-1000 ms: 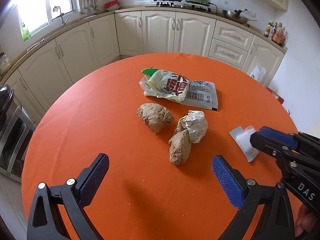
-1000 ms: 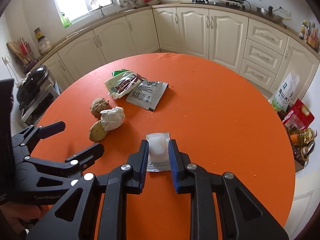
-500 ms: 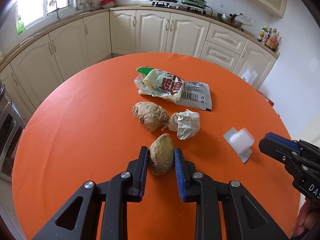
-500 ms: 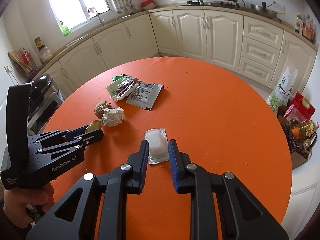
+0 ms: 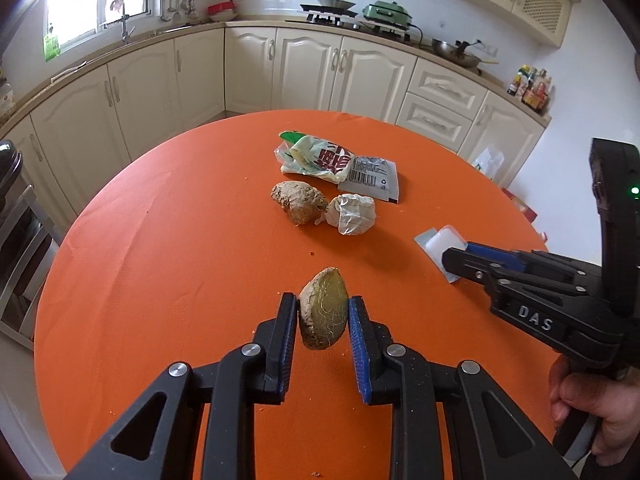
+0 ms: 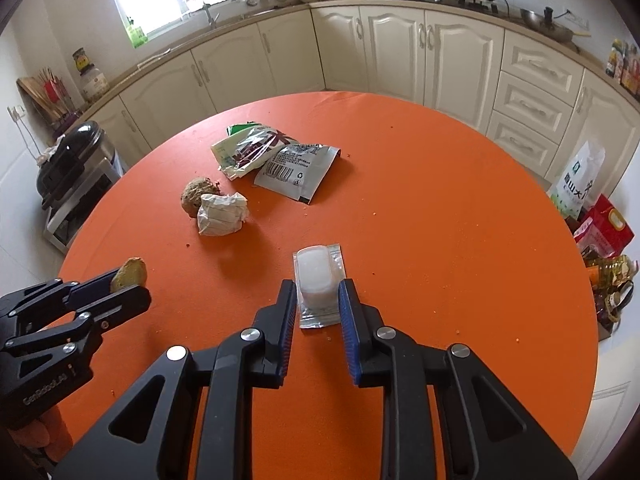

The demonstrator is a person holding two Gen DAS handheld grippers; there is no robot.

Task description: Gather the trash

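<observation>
My left gripper (image 5: pixel 323 322) is shut on a cut brown ginger piece (image 5: pixel 323 308) and holds it above the orange table (image 5: pixel 160 280); it also shows in the right wrist view (image 6: pixel 129 274). My right gripper (image 6: pixel 318 306) is shut on a white plastic blister pack (image 6: pixel 318 276), lifted off the table. On the table lie a whole ginger piece (image 5: pixel 298 202), a crumpled paper ball (image 5: pixel 352 214) beside it, and empty snack wrappers (image 5: pixel 340 166) behind them.
Cream kitchen cabinets (image 5: pixel 312 72) curve around behind the table. A black and steel appliance (image 6: pixel 76 168) stands left of the table. Bags and bottles (image 6: pixel 600 232) sit on the floor at the right.
My left gripper closed on the cut ginger piece and lifted it toward me. My right gripper stayed shut on the blister pack and drew back with it.
</observation>
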